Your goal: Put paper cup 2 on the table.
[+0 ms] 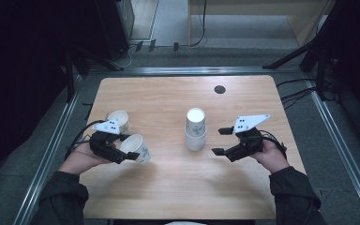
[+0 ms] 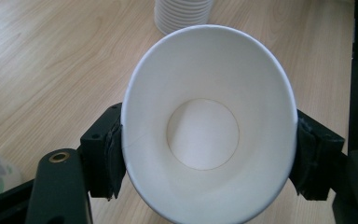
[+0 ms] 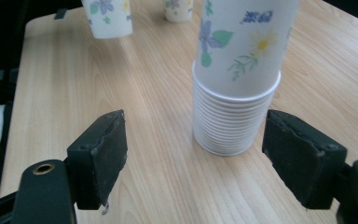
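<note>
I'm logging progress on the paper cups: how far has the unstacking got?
Done: one cup stands alone at the table's left. In hand: the left gripper clamps a second cup, tilted on its side. Left: the stack in the middle holds many more; the right gripper waits open beside it.

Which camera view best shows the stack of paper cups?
The right gripper view: the stack of paper cups stands close, its nested rims and flower print plain. The high view shows it small, from above; the left gripper view shows its lower rims.

Paper cup (image 2: 208, 135) between gripper (image 2: 208, 161) pads
</note>
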